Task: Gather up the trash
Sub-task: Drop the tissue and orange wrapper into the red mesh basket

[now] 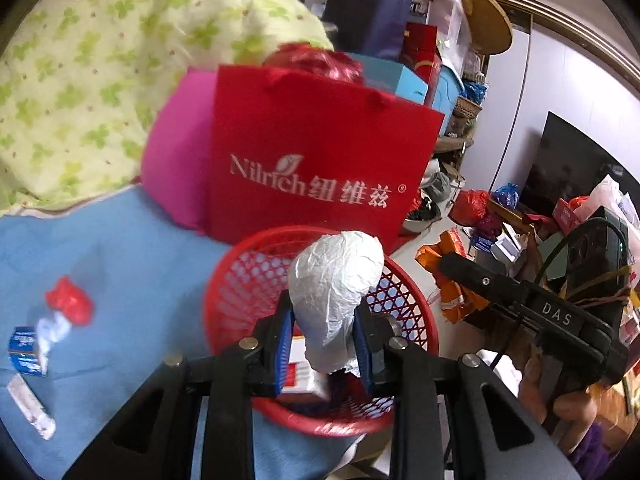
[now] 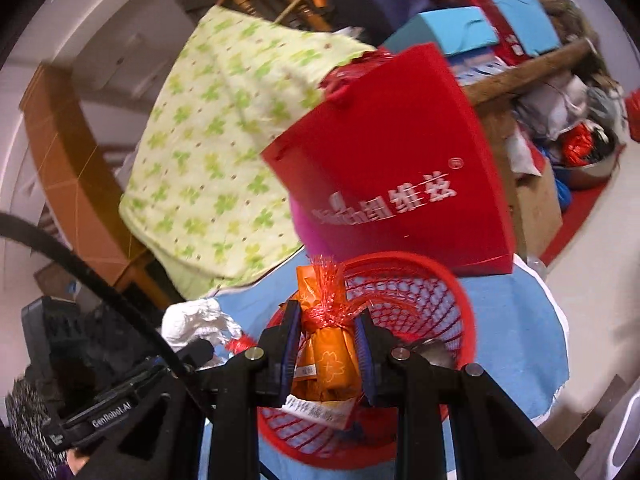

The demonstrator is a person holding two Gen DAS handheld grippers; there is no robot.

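Over a red basket (image 1: pixel 416 308) on the blue-covered bench (image 1: pixel 132 264), the left gripper (image 1: pixel 326 344) jaws clamp a crumpled white wad (image 1: pixel 336 280); the right gripper (image 2: pixel 326 350) jaws pinch an orange packet (image 2: pixel 328 356) tied in red mesh. More scraps (image 1: pixel 66 308) lie nearby.

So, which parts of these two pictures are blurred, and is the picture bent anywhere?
Left wrist view: the white crumpled wad in the left gripper is sharp; the red mesh basket rim and the small litter on the blue cloth are smeared.
Right wrist view: the red paper bag lettering is smeared; the orange packet in the right gripper is clearer.
Both views: fisheye curves the edges, corners dark.
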